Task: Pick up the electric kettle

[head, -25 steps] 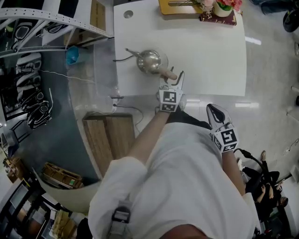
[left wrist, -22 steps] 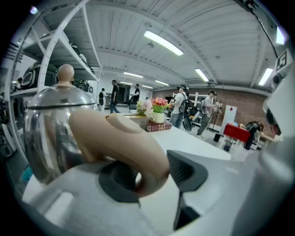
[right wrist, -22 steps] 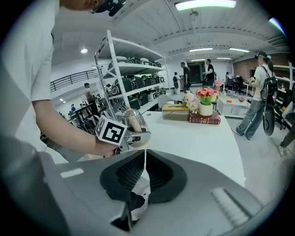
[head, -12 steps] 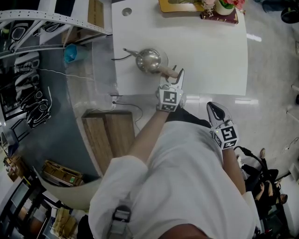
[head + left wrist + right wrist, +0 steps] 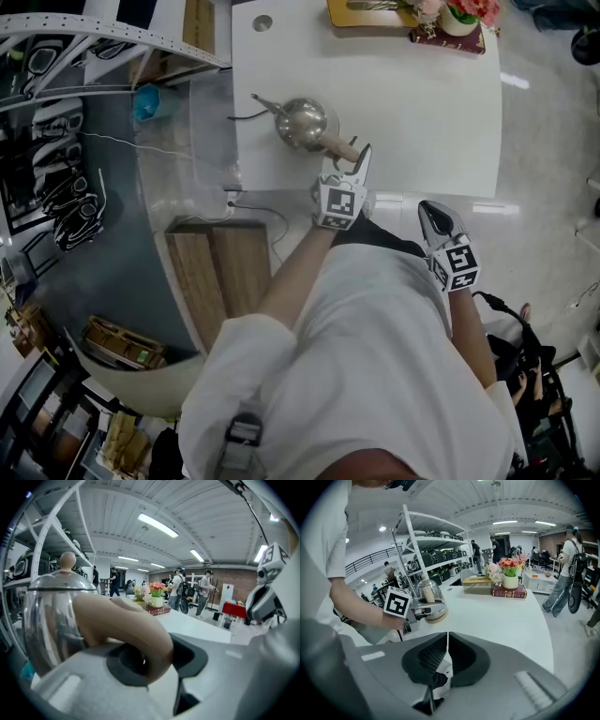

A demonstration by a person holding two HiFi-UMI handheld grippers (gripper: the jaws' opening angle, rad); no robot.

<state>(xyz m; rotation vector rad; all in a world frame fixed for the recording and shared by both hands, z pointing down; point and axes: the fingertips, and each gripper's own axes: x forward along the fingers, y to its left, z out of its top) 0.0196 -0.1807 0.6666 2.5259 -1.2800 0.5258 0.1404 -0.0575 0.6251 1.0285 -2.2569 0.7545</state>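
The steel electric kettle (image 5: 303, 122) stands near the front left corner of the white table (image 5: 422, 103), its spout pointing left. Its tan handle (image 5: 339, 146) sticks out toward me. My left gripper (image 5: 354, 156) reaches over the table's front edge, and its jaws have just been closing on that handle. In the left gripper view the handle (image 5: 123, 620) sits pinched between the pads, with the shiny kettle body (image 5: 49, 616) right behind it. My right gripper (image 5: 432, 219) hangs off the table beside my body, shut on nothing (image 5: 445, 660).
A dark cable (image 5: 242, 116) trails left from the kettle. At the table's far edge sit a yellow-brown tray (image 5: 366, 13) and a flower pot on a red book (image 5: 448, 28). A wooden bench (image 5: 217, 277) and metal shelving (image 5: 103, 37) stand to the left.
The left gripper's jaws have drawn in round the kettle's handle. The right gripper has sunk a little beside my body. The kettle has not moved.
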